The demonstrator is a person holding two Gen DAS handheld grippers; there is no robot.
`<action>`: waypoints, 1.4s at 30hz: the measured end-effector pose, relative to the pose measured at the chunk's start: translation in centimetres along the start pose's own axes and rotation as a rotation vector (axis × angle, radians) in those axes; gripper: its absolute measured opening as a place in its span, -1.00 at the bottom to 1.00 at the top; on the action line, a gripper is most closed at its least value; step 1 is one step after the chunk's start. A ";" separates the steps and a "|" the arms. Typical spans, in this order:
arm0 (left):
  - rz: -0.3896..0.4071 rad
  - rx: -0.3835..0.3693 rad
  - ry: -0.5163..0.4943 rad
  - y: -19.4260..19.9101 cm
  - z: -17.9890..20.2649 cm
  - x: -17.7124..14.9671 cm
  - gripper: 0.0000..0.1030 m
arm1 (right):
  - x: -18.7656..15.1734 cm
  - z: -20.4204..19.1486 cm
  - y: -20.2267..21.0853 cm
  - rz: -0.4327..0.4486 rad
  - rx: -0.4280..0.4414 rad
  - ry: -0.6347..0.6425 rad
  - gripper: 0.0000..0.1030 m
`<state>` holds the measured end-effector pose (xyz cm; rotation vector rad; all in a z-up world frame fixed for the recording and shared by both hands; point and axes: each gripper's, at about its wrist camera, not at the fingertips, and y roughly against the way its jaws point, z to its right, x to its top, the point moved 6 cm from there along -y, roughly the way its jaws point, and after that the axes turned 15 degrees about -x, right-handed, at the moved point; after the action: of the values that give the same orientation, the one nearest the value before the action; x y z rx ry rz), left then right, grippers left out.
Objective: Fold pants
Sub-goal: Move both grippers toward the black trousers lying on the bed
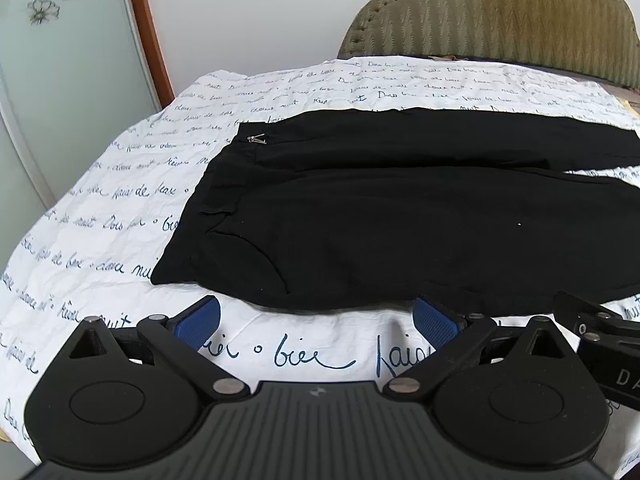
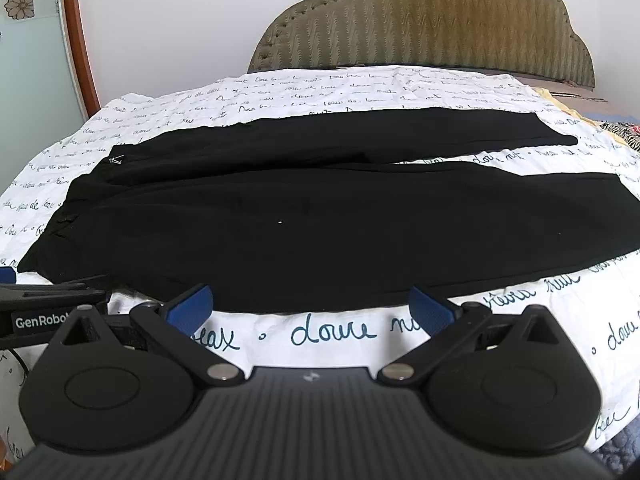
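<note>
- Left wrist view: black, matte woven pants [image 1: 400, 216] spread flat straight ahead of the left gripper [image 1: 316, 320], waistband end ahead and to its left, legs running off to its right.
- Long axis crosswise to both tools; near hem-to-waist edge just beyond the blue ribbed pads [image 1: 198, 320], apart from them, no cloth between.
- Left gripper spread to its widest, holding nothing; closer to the waistband and the small metal clasp [image 1: 256, 139].
- Right wrist view: right gripper [image 2: 310, 306] likewise fully spread and empty, facing the middle of the near leg [image 2: 320, 232], cuffs ahead and to its right.
- Two legs lying side by side, parted by a thin wedge of white quilted bedspread printed with blue handwriting [image 2: 340, 332].
- Likely next: pinching the near long edge with both tools and carrying it away from them over the far leg; thin limp fabric, prone to sagging between grips.
- Beyond the far leg, an olive padded headboard with studded trim [image 2: 420, 20].
</note>
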<state>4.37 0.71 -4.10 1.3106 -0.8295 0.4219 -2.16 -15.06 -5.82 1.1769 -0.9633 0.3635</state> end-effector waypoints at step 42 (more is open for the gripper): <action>-0.029 0.002 0.062 -0.8 -2.6 -0.7 1.00 | -0.3 -1.5 0.9 0.106 0.108 0.093 1.00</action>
<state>5.23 3.11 -5.22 1.3033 -0.7572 0.4379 -2.27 -13.32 -5.59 1.1987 -0.9365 0.5569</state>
